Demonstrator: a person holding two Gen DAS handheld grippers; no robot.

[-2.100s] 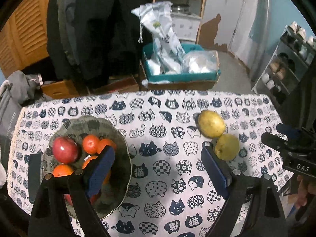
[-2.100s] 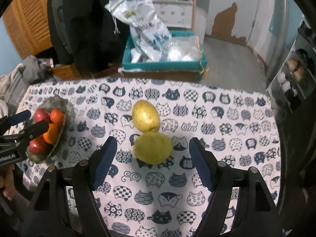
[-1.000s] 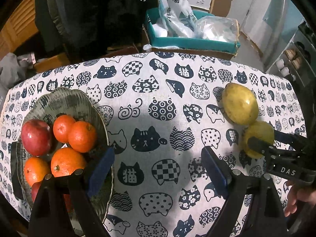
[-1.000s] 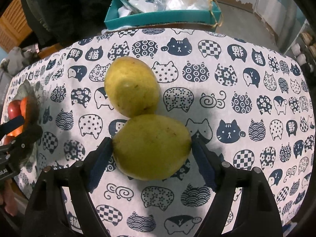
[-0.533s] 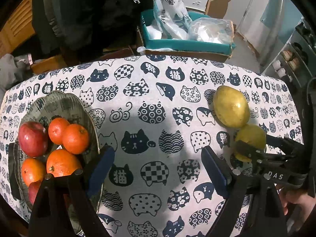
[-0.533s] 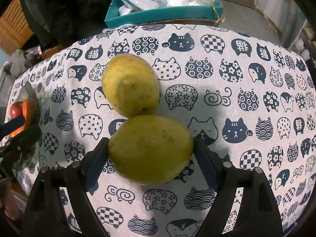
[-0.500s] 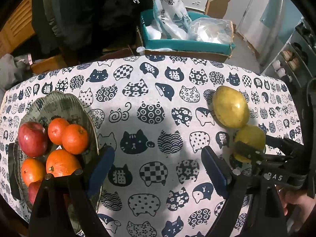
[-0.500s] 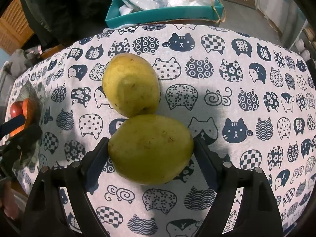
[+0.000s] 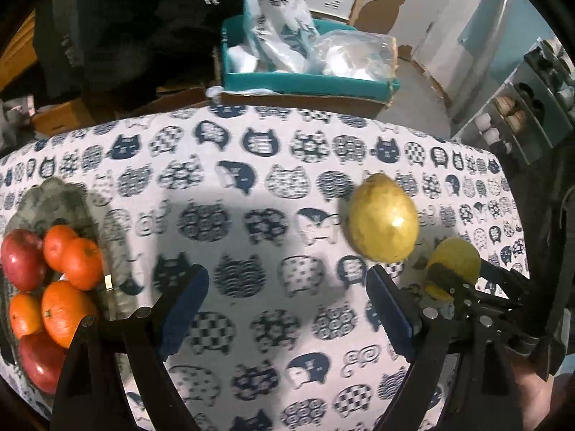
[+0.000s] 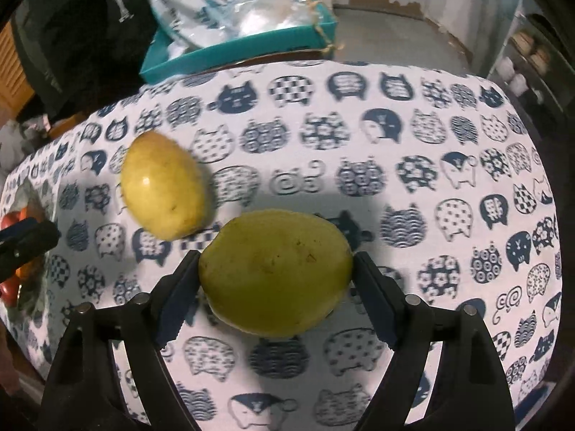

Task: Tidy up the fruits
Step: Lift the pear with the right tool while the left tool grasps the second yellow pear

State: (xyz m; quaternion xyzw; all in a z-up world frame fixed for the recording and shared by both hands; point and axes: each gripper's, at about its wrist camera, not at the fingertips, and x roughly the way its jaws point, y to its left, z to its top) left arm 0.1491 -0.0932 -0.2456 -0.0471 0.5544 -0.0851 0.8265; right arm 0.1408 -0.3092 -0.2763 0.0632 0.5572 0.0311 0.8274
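My right gripper (image 10: 275, 256) is shut on a yellow-green fruit (image 10: 275, 273), both blue pads pressing its sides just above the cat-print tablecloth (image 10: 413, 136). A second yellow fruit (image 10: 163, 186) lies apart to its upper left. In the left wrist view my left gripper (image 9: 287, 276) stands open over bare cloth, with nothing between its fingers. It hangs between the grey-green bowl (image 9: 54, 194) on the left and the yellow fruit (image 9: 384, 219) on the right. The bowl holds red apples (image 9: 21, 258) and several oranges (image 9: 81, 264). The held fruit (image 9: 454, 258) shows at the right.
Behind the table's far edge stands a teal box (image 9: 305, 84) full of plastic bags. Dark clothes (image 9: 143, 28) hang at the back left. A shoe rack (image 9: 532, 107) stands at the right. The table's right edge is near the held fruit.
The right gripper has carried the yellow-green fruit away from the other fruit, which it touched before. The left gripper has shifted right, away from the bowl, still open.
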